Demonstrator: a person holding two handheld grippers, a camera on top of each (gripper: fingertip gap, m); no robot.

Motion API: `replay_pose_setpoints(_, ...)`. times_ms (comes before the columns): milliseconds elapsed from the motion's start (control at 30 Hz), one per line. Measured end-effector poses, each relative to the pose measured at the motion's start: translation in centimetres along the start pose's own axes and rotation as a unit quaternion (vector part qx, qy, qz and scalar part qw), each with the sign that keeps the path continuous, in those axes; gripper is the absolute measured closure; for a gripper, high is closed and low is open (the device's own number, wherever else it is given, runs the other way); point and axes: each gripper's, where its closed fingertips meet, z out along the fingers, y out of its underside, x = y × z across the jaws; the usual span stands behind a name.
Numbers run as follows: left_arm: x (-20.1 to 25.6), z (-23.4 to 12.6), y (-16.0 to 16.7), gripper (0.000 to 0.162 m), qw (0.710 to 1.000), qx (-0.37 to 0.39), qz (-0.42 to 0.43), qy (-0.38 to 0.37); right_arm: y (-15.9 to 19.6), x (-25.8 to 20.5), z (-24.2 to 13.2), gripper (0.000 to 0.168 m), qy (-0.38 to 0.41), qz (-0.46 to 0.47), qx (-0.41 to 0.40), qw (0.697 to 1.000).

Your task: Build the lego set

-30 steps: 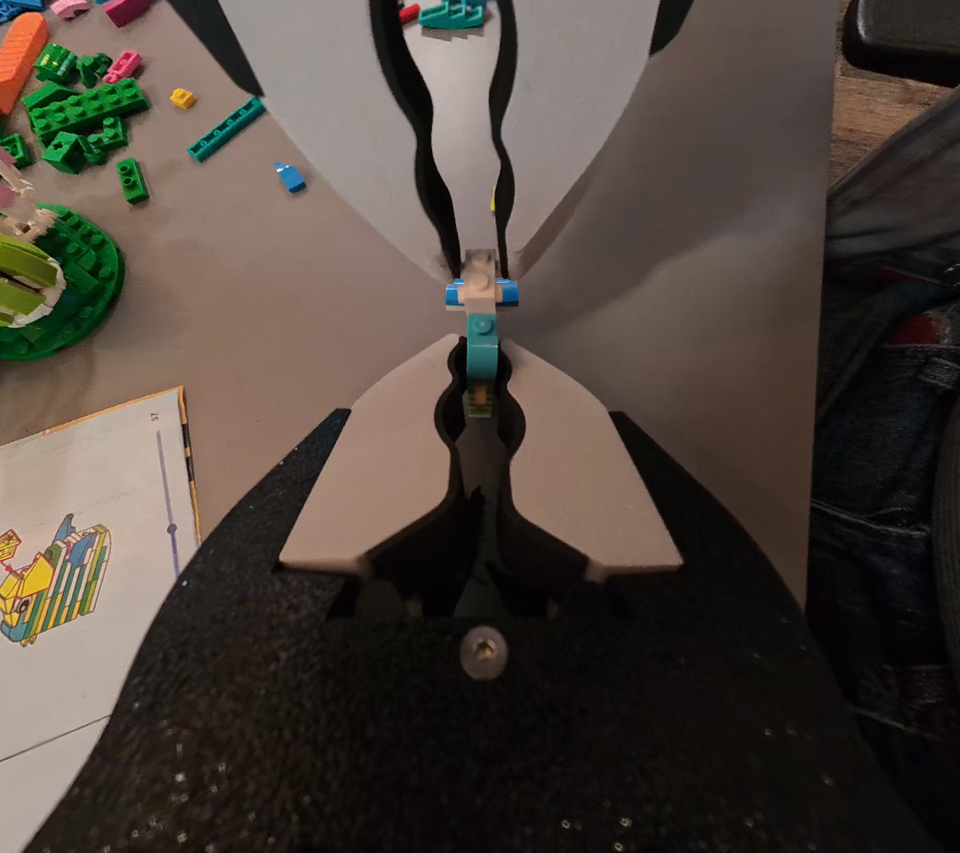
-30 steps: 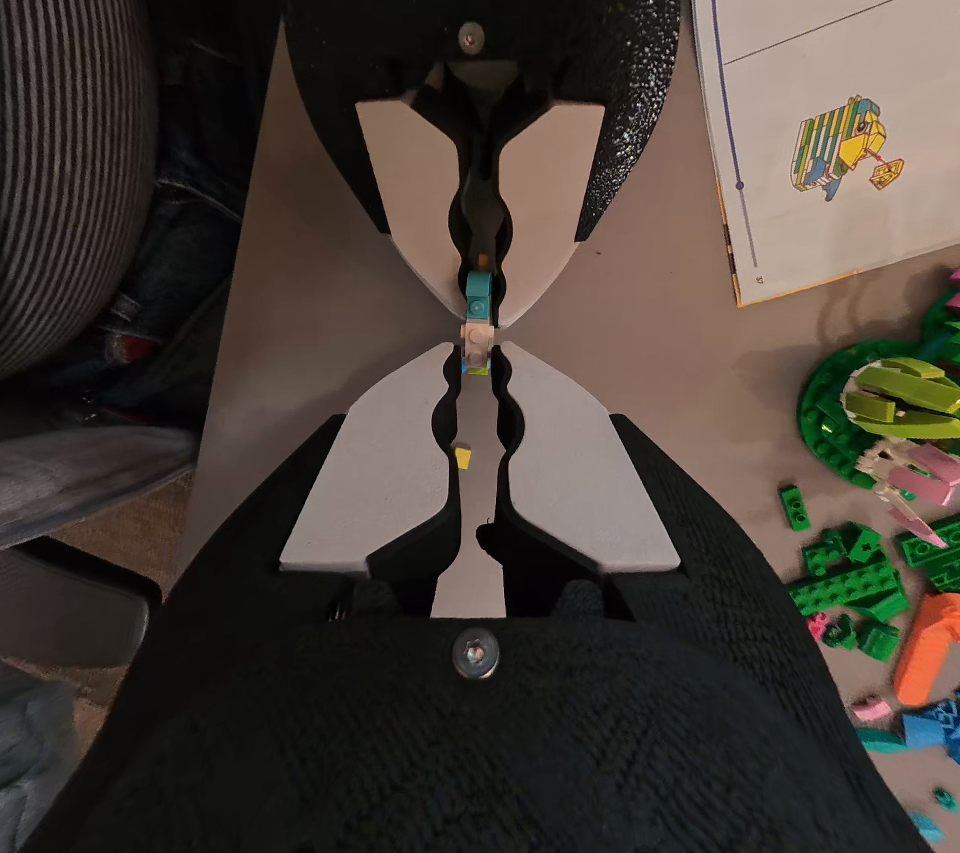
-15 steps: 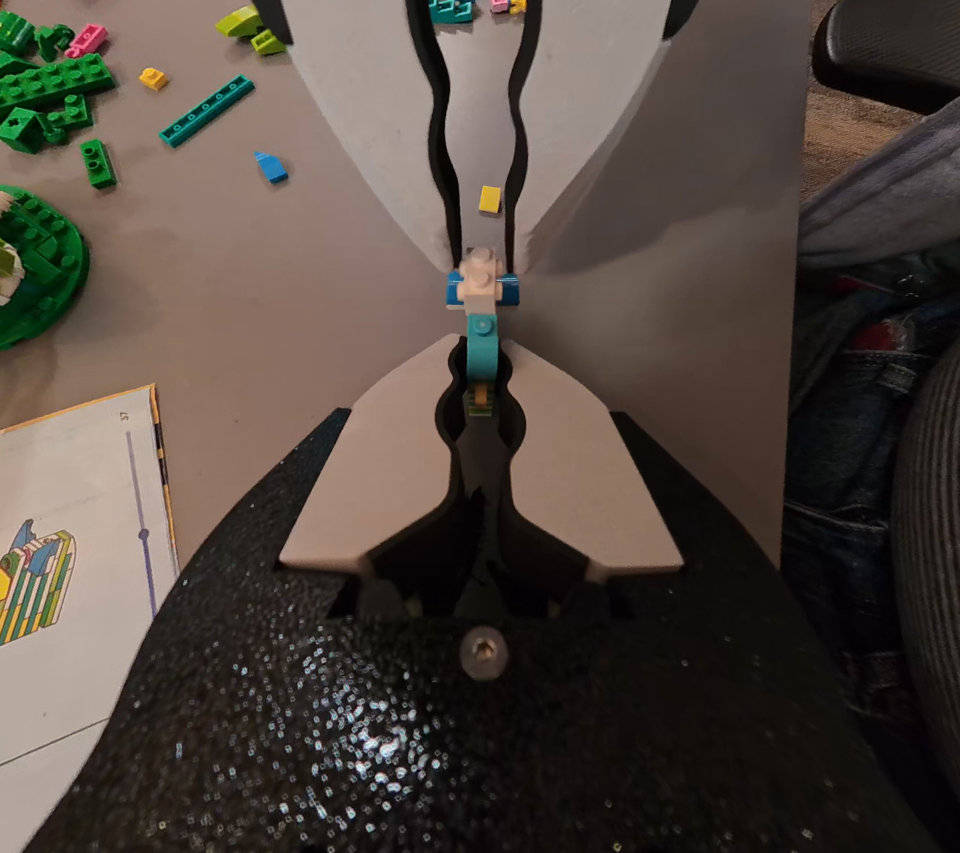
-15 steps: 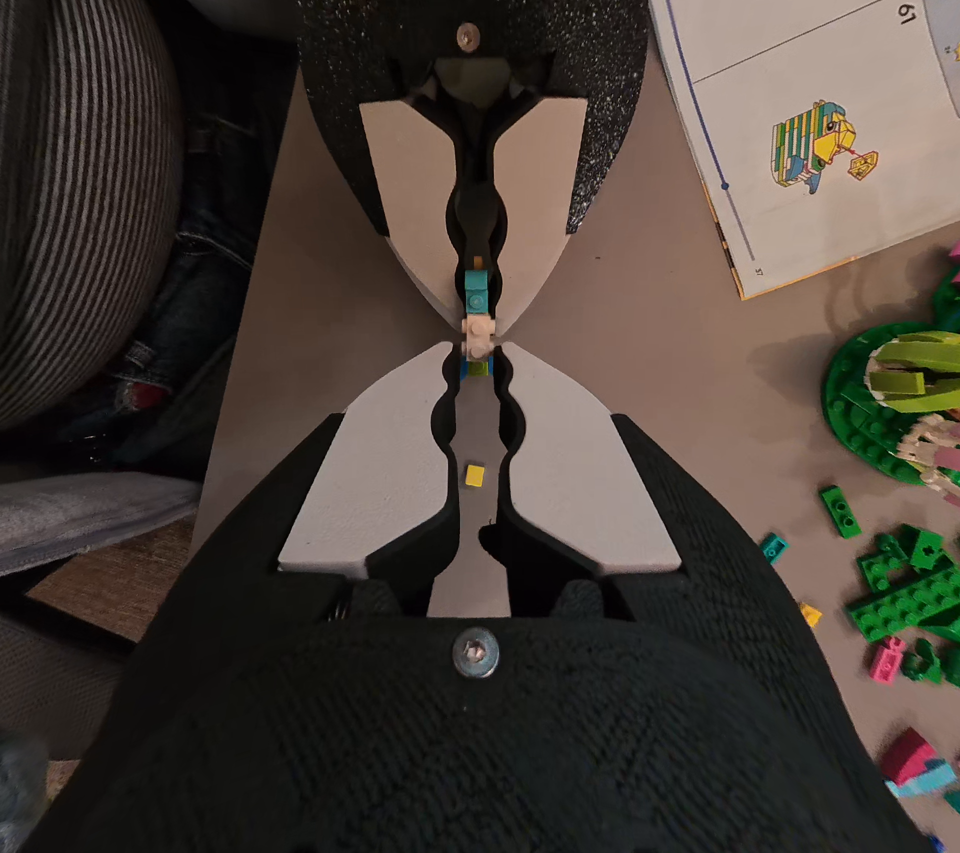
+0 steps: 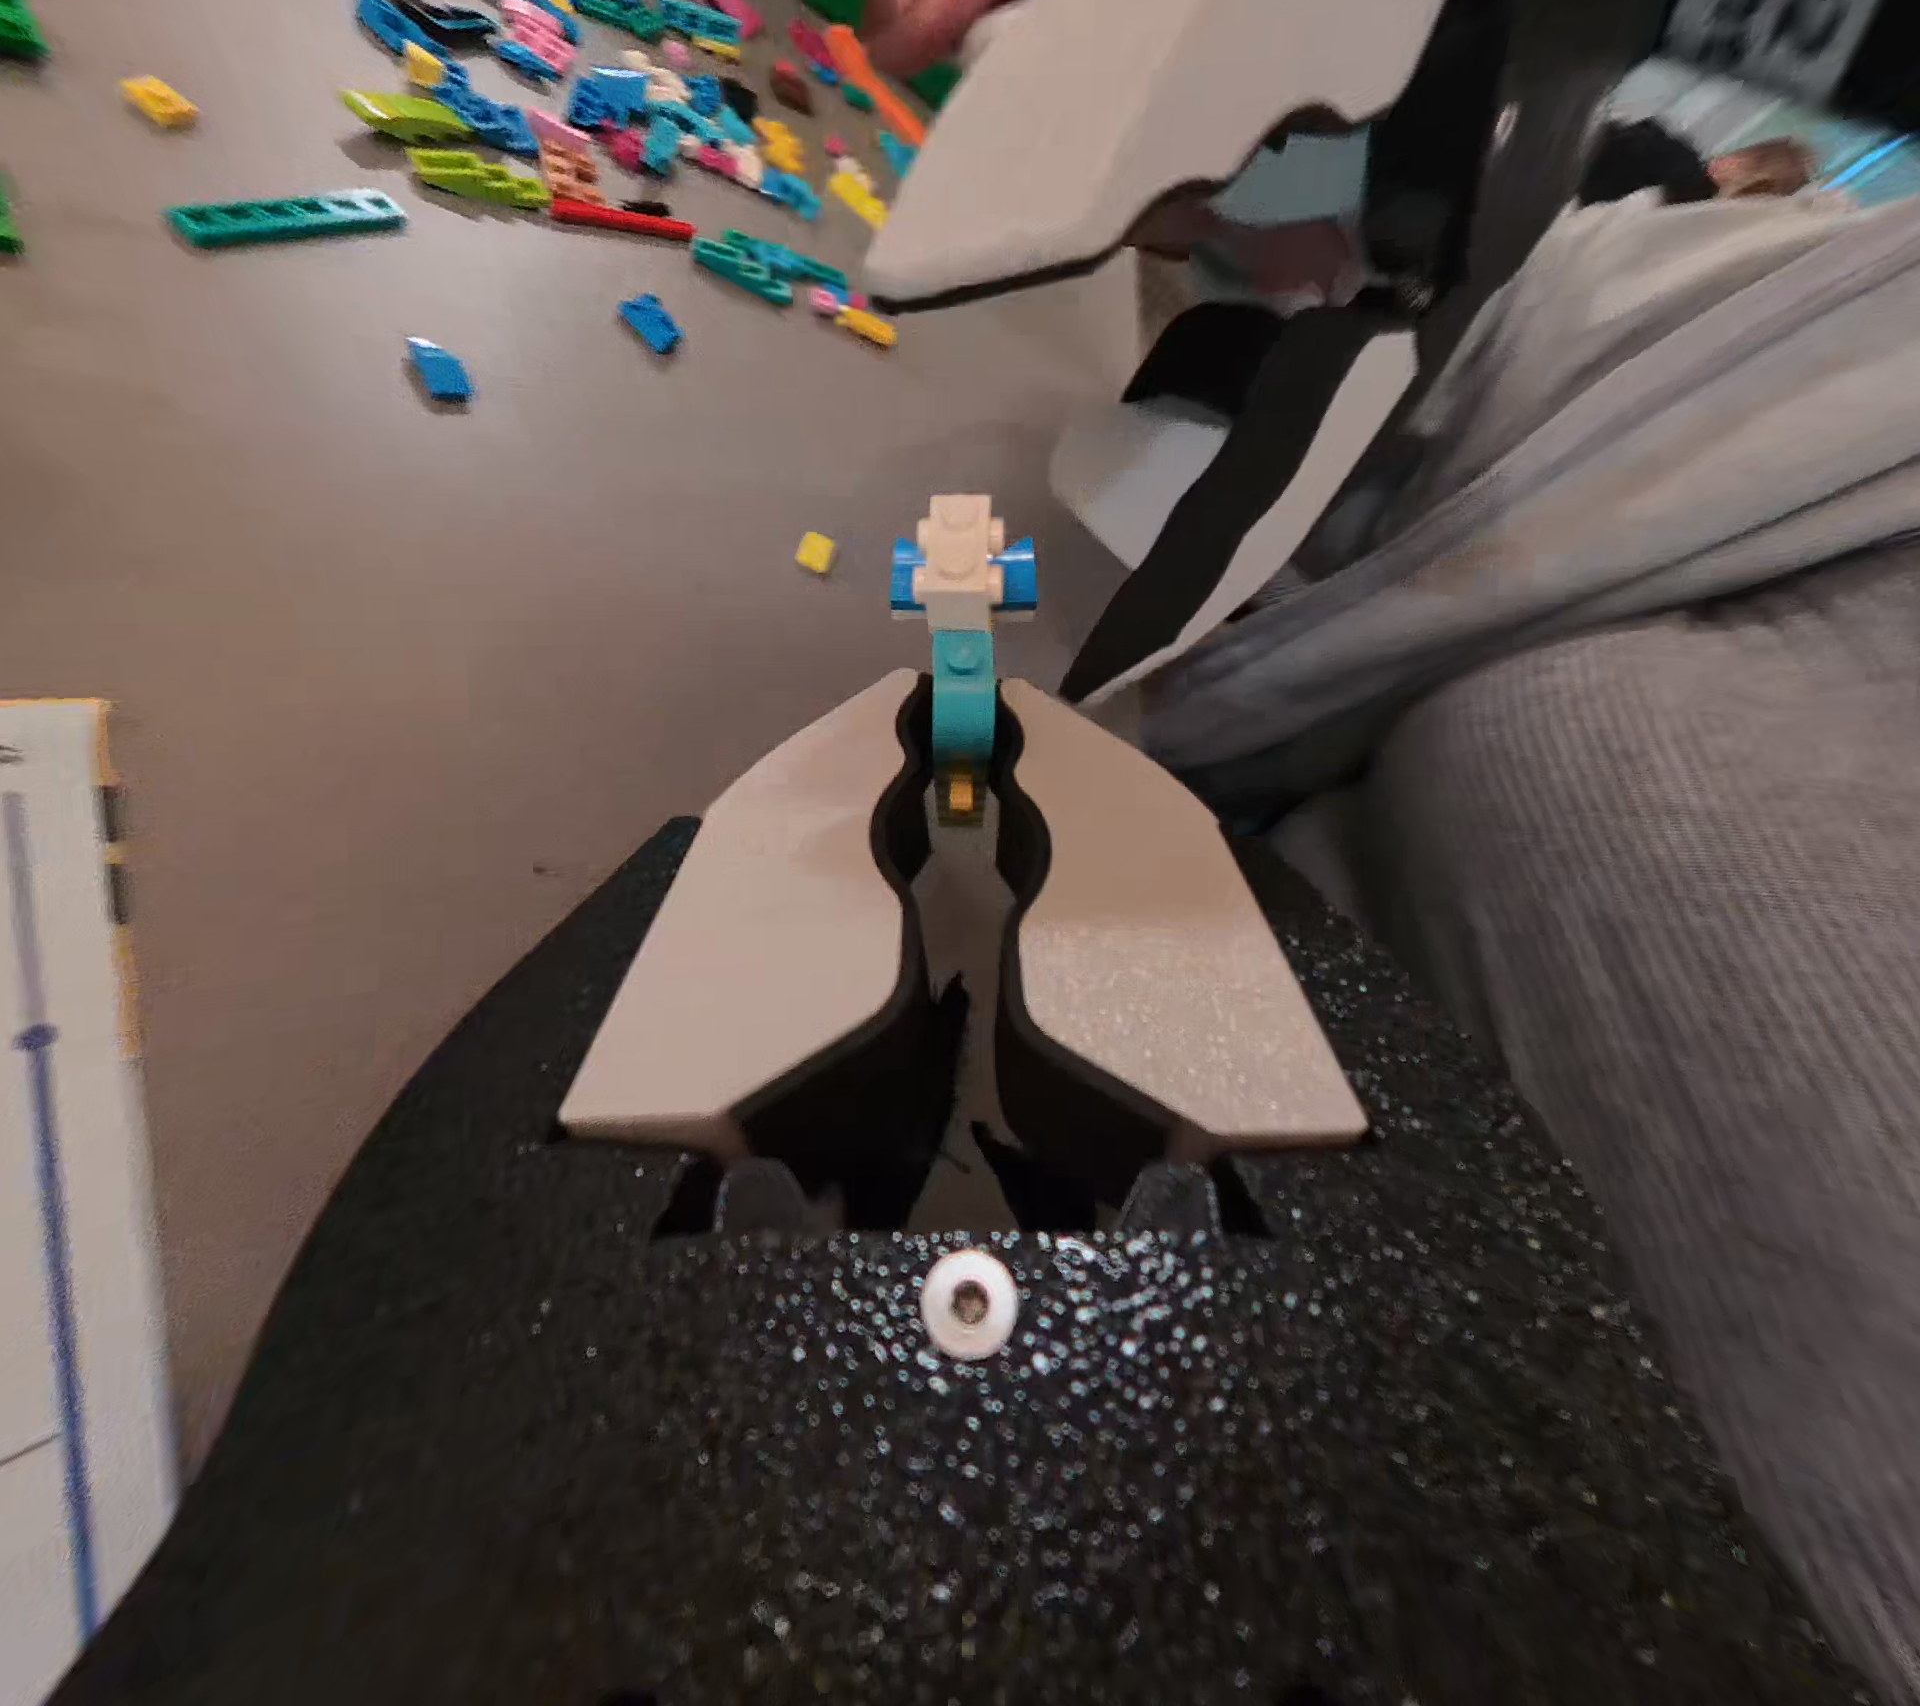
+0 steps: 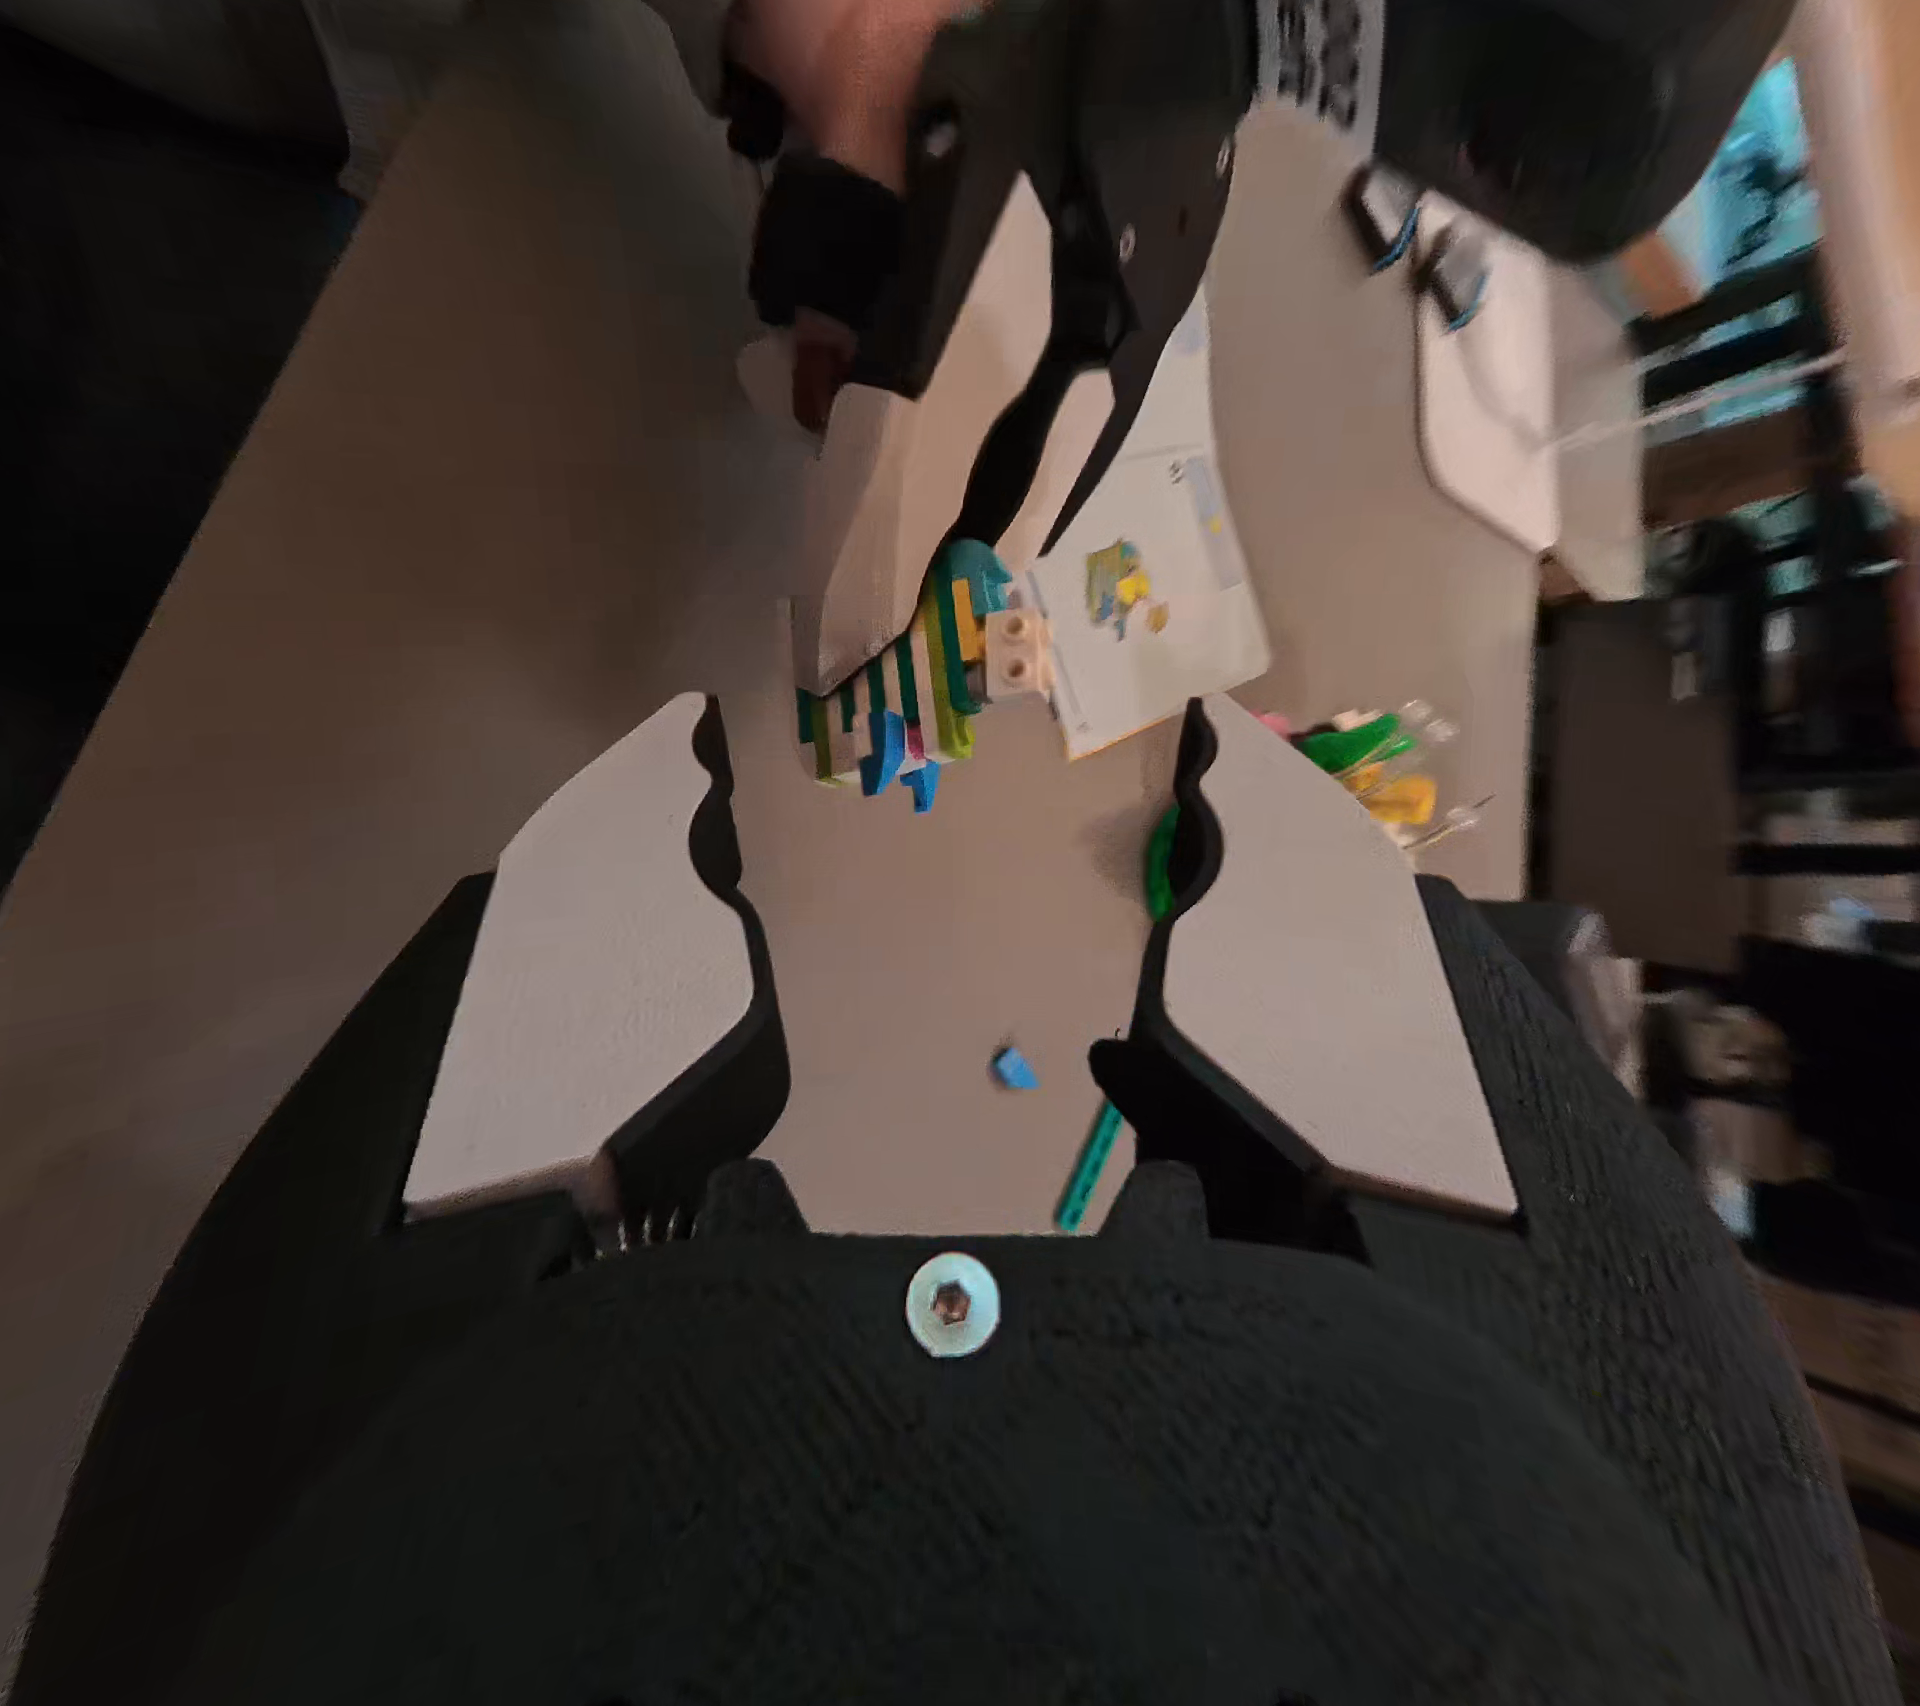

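Note:
My left gripper (image 5: pixel 961 700) is shut on a small striped lego fish model (image 6: pixel 904 700), held above the grey table (image 5: pixel 416 721). In the left wrist view only its teal piece (image 5: pixel 961 700) and a white stud piece with blue side parts (image 5: pixel 961 560) stick out past the fingertips. My right gripper (image 6: pixel 951 721) is open wide and empty, drawn back from the model. One of its fingers (image 5: pixel 1122 77) shows blurred at the upper right of the left wrist view. In the right wrist view the left gripper (image 6: pixel 977 544) reaches in from above, with the white piece (image 6: pixel 1018 648) facing right.
A small yellow tile (image 5: pixel 816 552) lies just left of the model. A blue piece (image 5: pixel 440 370), a teal plate (image 5: pixel 286 217) and a pile of loose bricks (image 5: pixel 623 77) lie farther off. The instruction booklet (image 5: pixel 52 1137) is at left. A green round build (image 6: pixel 1340 742) stands beyond. The person's clothing (image 5: pixel 1662 825) is past the table's right edge. From either gripper's tips it is about 10 cm to the small yellow tile (image 5: pixel 816 552).
My right gripper has opened, let go of the white piece and pulled back and up. The white piece stays on the model in my left gripper. Both views have swung.

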Motion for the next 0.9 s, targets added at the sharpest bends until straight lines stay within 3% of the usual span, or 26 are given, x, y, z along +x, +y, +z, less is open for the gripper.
replay_pose_setpoints(100, 1.2, -0.2, 0.1, 0.154, 0.998, -0.011, -0.039, 0.056, -0.8, 0.2, 0.0, 0.092, 0.04, -0.055, 0.0, 0.998)
replay_pose_setpoints(267, 1.2, 0.0, 0.6, 0.154, 0.996, -0.03, -0.059, 0.062, -1.2, -0.6, 0.5, 0.094, 0.037, -0.092, -0.014, 0.995)
replay_pose_setpoints(533, 1.6, -0.2, 0.0, 0.154, 0.993, -0.014, -0.08, 0.09, -0.1, -1.3, 1.2, 0.087, 0.022, -0.086, -0.065, 0.994)
replay_pose_setpoints(733, 2.1, 0.2, 0.1, 0.154, 0.991, -0.029, -0.084, 0.103, -0.1, -1.4, 1.7, 0.106, 0.033, -0.125, -0.072, 0.989)
replay_pose_setpoints(900, 2.3, 0.5, 0.6, 0.154, 0.991, -0.057, -0.074, 0.099, 0.0, -2.0, 1.7, 0.107, 0.005, -0.117, -0.067, 0.991)
